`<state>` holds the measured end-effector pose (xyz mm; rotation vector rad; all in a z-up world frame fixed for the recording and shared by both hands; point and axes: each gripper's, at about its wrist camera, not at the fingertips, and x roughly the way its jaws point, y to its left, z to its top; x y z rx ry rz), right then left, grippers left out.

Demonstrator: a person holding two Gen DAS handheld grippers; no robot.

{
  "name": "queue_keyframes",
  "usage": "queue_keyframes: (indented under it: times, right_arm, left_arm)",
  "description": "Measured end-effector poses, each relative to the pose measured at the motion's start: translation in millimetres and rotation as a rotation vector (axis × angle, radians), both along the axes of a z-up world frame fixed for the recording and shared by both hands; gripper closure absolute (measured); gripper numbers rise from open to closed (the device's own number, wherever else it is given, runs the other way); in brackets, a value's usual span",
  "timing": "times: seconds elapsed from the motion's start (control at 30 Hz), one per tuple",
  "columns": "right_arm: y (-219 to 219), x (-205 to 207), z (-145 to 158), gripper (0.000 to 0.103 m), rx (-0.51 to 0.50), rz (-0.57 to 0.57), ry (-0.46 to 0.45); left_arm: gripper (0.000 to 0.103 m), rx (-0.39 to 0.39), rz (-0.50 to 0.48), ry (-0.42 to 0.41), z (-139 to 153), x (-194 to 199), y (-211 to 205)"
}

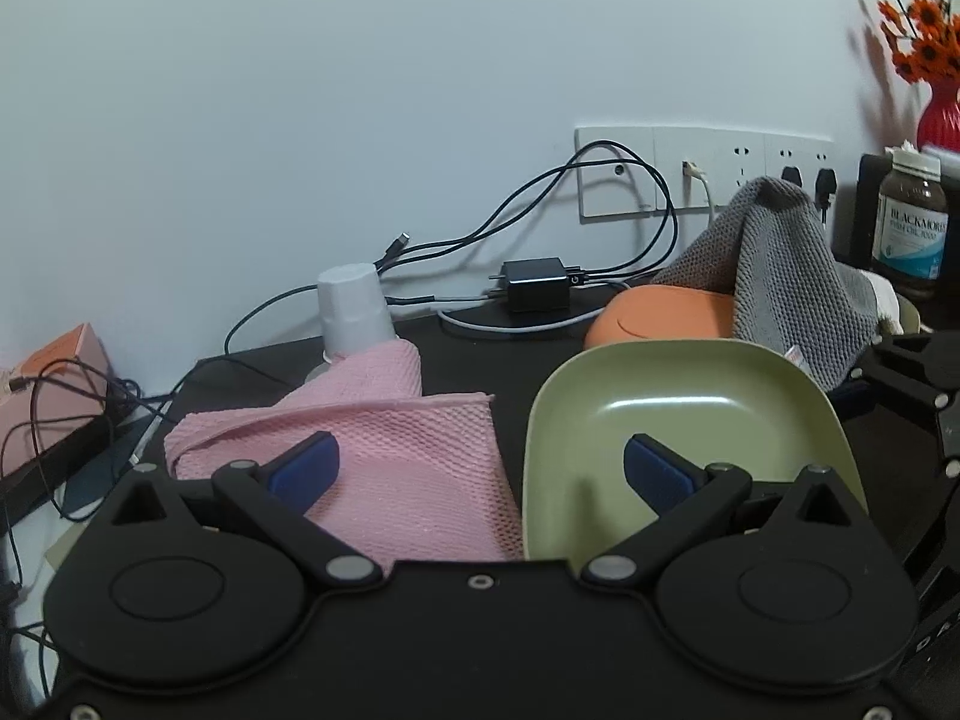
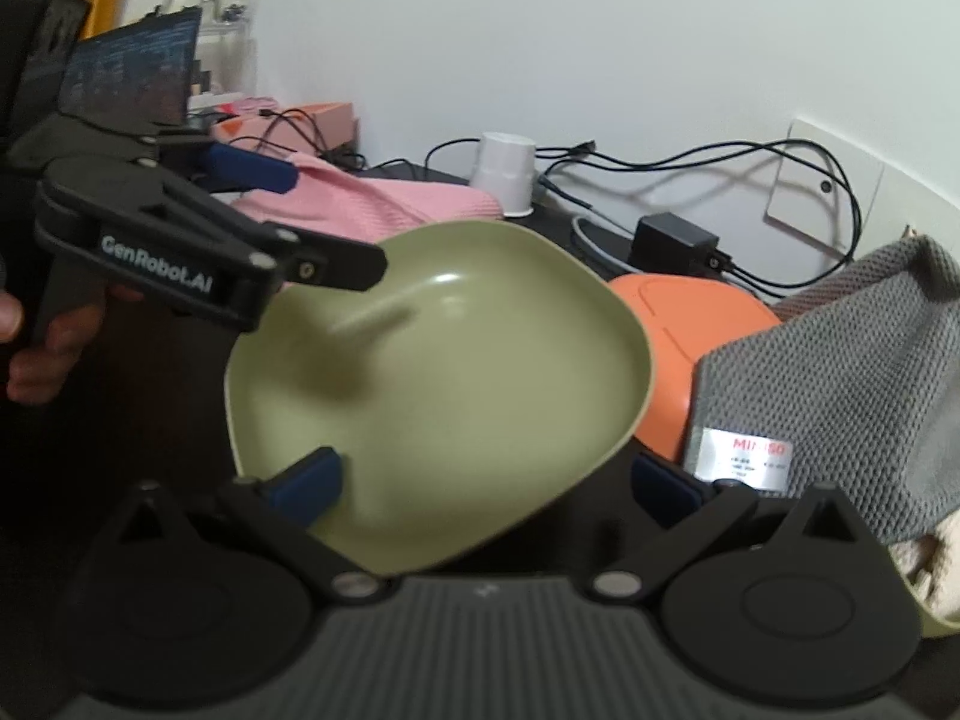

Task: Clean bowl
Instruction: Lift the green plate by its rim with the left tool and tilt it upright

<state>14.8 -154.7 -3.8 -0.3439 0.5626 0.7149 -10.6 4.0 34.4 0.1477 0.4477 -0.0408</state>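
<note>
A pale green square-ish bowl sits on the dark table with nothing in it. My left gripper is open; its left pad hangs over a pink cloth, its right pad over the bowl's inside, with the bowl's left rim between them. My right gripper is open too. Its left pad is over the bowl's near inside and its right pad is outside the rim. Behind the bowl, a grey knitted cloth drapes over an upturned orange bowl.
An upturned white cup, a black charger and loose cables lie near the wall. A brown supplement bottle and a red vase stand at the right. A hand holds the left gripper's handle.
</note>
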Motion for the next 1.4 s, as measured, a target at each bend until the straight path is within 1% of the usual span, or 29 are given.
queue_keyframes:
  times: [0.1, 0.6, 0.87, 1.13, 1.4]
  right_arm:
    - [-2.4, -0.9, -0.1, 0.001, 0.002, 0.015, 0.002]
    - [1.9, -13.5, 0.1, 0.001, -0.029, 0.091, -0.062]
    - [2.5, -21.8, -1.2, 0.001, -0.024, 0.097, -0.07]
    - [2.8, -31.6, 0.5, 0.001, -0.032, 0.118, -0.087]
    - [1.2, -36.4, 1.4, 0.001, -0.037, 0.142, -0.095]
  left_arm:
    - [0.0, 0.02, -0.001, -0.007, -0.5, -1.3, -3.4]
    - [0.0, 0.012, -0.023, -0.002, -0.8, -2.4, -5.1]
    - [0.0, -0.005, -0.089, 0.01, -1.1, -5.6, -10.4]
    - [0.0, 0.028, -0.101, 0.03, -7.4, -3.6, -18.2]
    - [0.0, 0.012, -0.13, 0.063, -10.7, -0.6, -18.9]
